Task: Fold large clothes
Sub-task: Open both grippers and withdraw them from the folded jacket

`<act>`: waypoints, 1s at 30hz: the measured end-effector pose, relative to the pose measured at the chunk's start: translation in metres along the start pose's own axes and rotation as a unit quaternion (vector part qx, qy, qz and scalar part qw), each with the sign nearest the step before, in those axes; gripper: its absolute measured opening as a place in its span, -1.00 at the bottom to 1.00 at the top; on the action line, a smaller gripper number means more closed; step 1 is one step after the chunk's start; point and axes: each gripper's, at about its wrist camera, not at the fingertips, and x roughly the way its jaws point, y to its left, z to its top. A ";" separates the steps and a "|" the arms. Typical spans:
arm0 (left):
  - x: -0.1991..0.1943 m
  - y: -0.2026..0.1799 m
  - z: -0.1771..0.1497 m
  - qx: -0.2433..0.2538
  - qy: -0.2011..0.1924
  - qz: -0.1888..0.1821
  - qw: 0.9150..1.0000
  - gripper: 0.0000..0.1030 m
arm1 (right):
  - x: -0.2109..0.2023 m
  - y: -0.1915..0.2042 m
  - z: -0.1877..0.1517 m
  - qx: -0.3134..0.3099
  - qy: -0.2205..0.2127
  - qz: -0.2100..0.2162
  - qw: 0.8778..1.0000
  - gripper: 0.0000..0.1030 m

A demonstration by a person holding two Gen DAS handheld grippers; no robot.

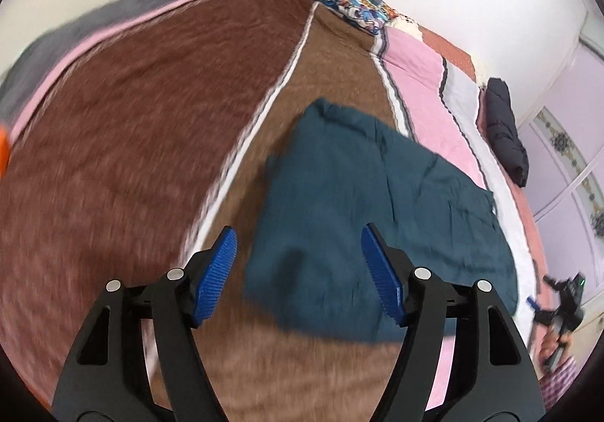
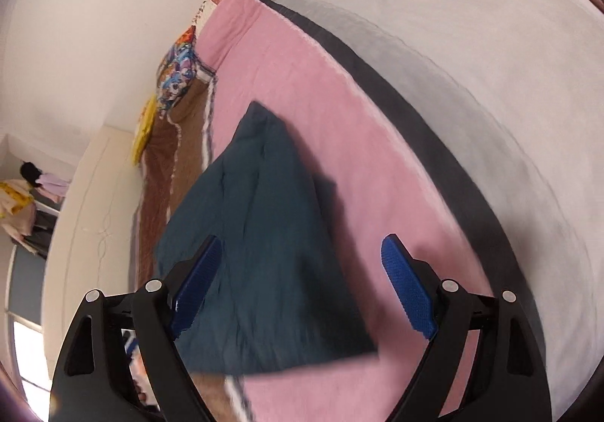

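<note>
Left gripper [image 1: 298, 271] agape, sees black jacket [image 1: 504, 131], teal garment [image 1: 362, 218]

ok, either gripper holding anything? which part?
Nothing held. Left gripper and right gripper are both open above the teal garment, with no cloth between the fingers.
</note>
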 end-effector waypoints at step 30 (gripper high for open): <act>0.011 -0.032 -0.120 0.011 0.069 0.021 0.997 0.37 | 0.027 -0.015 -0.134 0.033 0.101 0.032 0.994 0.68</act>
